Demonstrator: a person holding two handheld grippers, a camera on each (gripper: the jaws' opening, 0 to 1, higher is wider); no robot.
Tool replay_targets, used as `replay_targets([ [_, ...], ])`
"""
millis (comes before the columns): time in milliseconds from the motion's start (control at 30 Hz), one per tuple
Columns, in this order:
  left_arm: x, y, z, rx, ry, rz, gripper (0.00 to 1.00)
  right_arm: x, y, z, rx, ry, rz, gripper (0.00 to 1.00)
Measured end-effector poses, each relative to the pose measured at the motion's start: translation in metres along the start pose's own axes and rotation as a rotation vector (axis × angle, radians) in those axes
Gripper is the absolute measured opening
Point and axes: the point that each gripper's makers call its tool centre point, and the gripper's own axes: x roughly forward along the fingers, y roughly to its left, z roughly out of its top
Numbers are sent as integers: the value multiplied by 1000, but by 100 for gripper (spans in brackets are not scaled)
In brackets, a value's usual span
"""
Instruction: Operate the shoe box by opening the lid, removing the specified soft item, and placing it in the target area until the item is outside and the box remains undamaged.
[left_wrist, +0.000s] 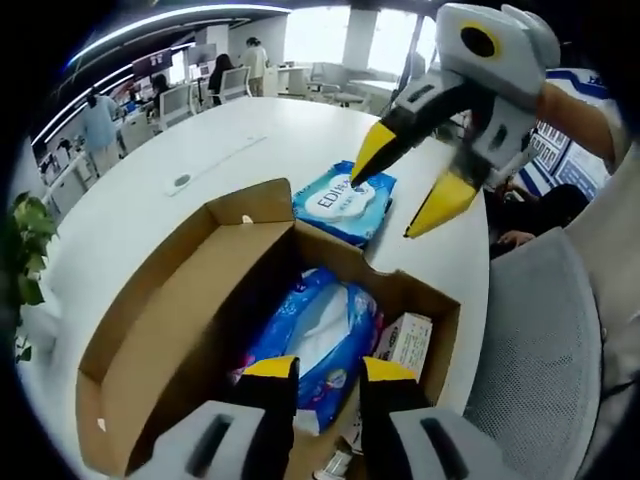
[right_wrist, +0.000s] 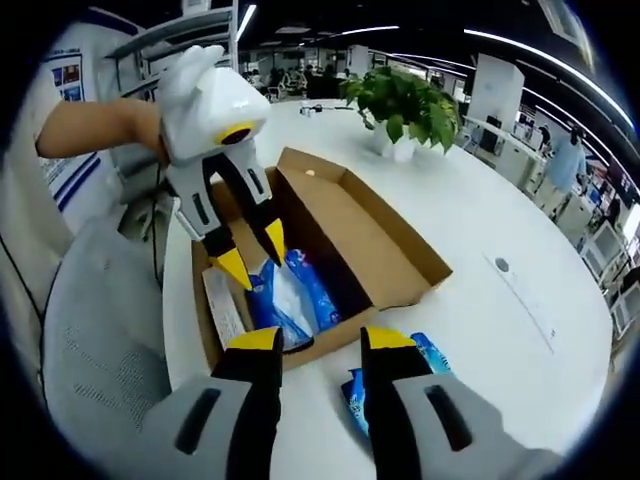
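The open shoe box (left_wrist: 190, 330) sits on the worktop (left_wrist: 150, 215) near its edge, with the lid (right_wrist: 375, 235) folded back flat on the side away from the chair (left_wrist: 530, 350). Inside the box lie a soft pack (left_wrist: 315, 340) and, beside it toward the chair, a small carton (left_wrist: 405, 345). A second soft pack (left_wrist: 345, 200) lies on the worktop just outside the box's short end. A potted plant (right_wrist: 400, 105) stands on the worktop beyond the box. The left gripper (right_wrist: 250, 255) hangs over the box's contents; the right gripper (left_wrist: 410, 190) hangs above the outside pack.
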Motion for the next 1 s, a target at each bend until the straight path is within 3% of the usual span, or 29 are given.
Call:
replay_targets([
  [500, 14, -3, -11, 59, 70, -28, 15, 43, 8, 2, -93, 75, 32, 24],
  [1000, 14, 2, -25, 48, 82, -11, 0, 82, 5, -1, -89, 138, 26, 17],
])
